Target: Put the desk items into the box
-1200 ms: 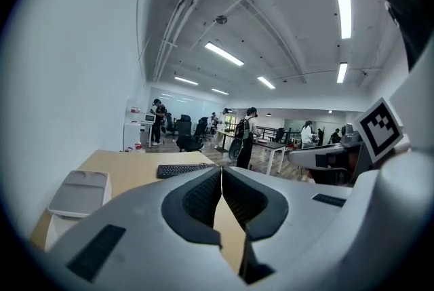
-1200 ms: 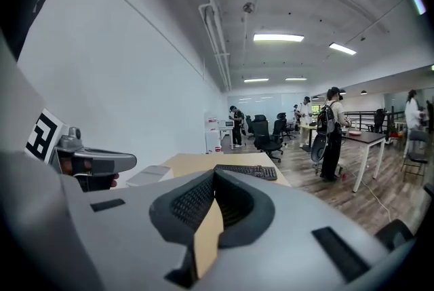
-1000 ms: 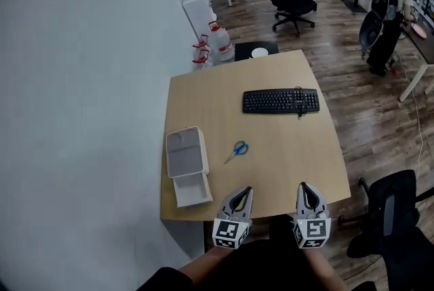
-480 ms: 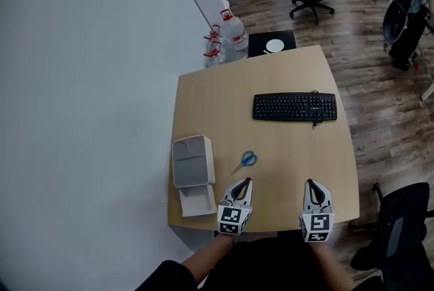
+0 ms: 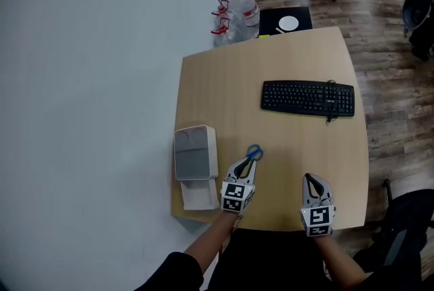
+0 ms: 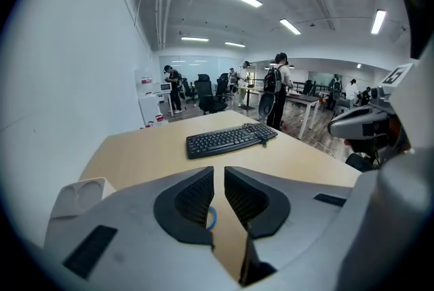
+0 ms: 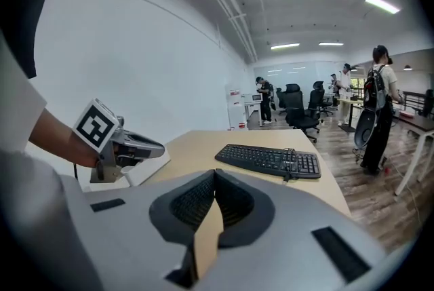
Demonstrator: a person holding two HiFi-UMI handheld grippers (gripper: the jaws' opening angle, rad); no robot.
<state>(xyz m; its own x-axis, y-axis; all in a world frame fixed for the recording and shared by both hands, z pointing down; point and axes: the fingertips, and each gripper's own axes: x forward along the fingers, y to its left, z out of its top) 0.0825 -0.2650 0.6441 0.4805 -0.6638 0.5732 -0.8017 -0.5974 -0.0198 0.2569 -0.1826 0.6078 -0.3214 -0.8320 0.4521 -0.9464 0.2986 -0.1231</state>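
- The left gripper (image 5: pixel 245 162) noses down over the blue-handled scissors (image 5: pixel 253 153), its tips right at the handle loops. Its jaws stand a crack apart, have just been opening, and have nothing between them. This is probably the lead-in to the first pick.
- Through that narrow gap in the left gripper view, one blue loop shows on the wood just below the pads.
- The right gripper (image 5: pixel 310 180) hangs above the near edge of the desk (image 5: pixel 224 86), its jaws pressed together and empty. It seems to be kept clear while the other hand works.
- The scissors lie flat close to the near edge, towards the left side and just right of the box (image 5: pixel 193 155). They are small, with bright blue loops, and the blades run back under the gripper.
- The box is pale grey and open-topped, and sits at the left edge by the near-left corner. What looks like its lid (image 5: pixel 196 198) lies beside it towards that corner, so the carry should be short.
- A black keyboard (image 5: pixel 308 98) waits towards the right edge, well apart.
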